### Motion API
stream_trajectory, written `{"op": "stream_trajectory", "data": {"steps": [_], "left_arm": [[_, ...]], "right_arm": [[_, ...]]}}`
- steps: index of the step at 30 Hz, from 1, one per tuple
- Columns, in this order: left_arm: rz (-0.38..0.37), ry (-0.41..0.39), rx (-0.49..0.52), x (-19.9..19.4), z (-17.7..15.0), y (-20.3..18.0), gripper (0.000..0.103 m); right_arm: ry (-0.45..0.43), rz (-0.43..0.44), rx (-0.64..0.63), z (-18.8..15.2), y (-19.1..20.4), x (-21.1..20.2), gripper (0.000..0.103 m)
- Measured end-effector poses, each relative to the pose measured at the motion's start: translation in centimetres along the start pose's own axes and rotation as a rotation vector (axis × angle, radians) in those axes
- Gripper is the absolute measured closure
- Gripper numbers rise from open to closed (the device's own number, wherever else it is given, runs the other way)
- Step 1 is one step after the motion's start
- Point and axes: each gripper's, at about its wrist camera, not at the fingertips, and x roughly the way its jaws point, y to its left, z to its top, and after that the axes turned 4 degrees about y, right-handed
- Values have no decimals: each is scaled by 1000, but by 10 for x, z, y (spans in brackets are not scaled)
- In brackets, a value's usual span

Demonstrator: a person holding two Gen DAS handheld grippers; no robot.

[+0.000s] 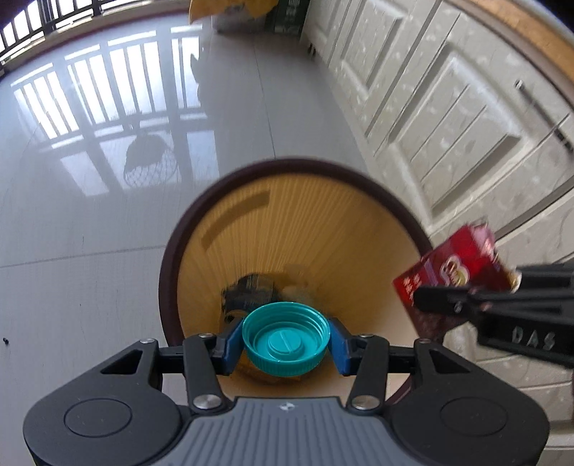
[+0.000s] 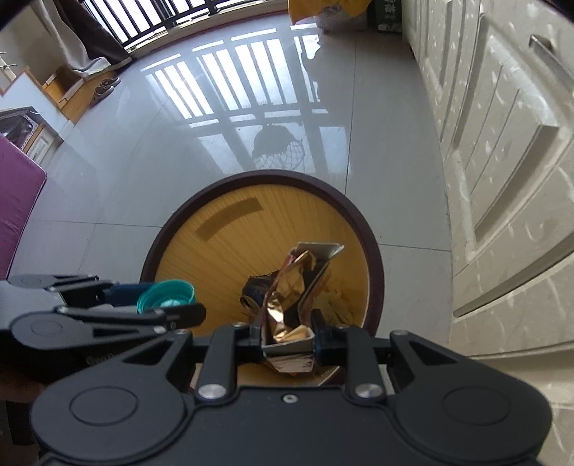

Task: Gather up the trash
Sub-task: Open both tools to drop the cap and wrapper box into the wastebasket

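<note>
My left gripper is shut on a teal plastic lid, its blue pads pressing both sides, held over the mouth of a round yellow bin with a dark rim. In the right wrist view, my right gripper is shut on a crushed red carton whose foil lining faces the camera, also above the bin. The left wrist view shows that carton as a red box beside the bin's right rim. The right wrist view has the lid at the left. Dark crumpled trash lies at the bin's bottom.
A grey tiled floor surrounds the bin. White panelled cabinet doors run along the right side, close to the bin. A yellow bag and a green box lie at the far end. A purple surface is at the left.
</note>
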Motion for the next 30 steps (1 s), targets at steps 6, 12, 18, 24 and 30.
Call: {"op": "stream_trajectory", "data": {"steps": [6,12,18,24,30], "left_arm": [[-5,56,-7,12,-5,3,52],[20,73,8,12,-5,2,32],[42,93,36,10,-8,0,24],[52,93,51,3,-11,-2,15],[59,88,57,-9,-15,-3,7]], "right_arm": [[15,9,14,2,-1,6,79],[-85,98,36,8,2,-2,62],[-77,94,38,8,1,0,58],[-7,57,-6,6,3,5,55],[37,19,-21,1,0,3,42]]}}
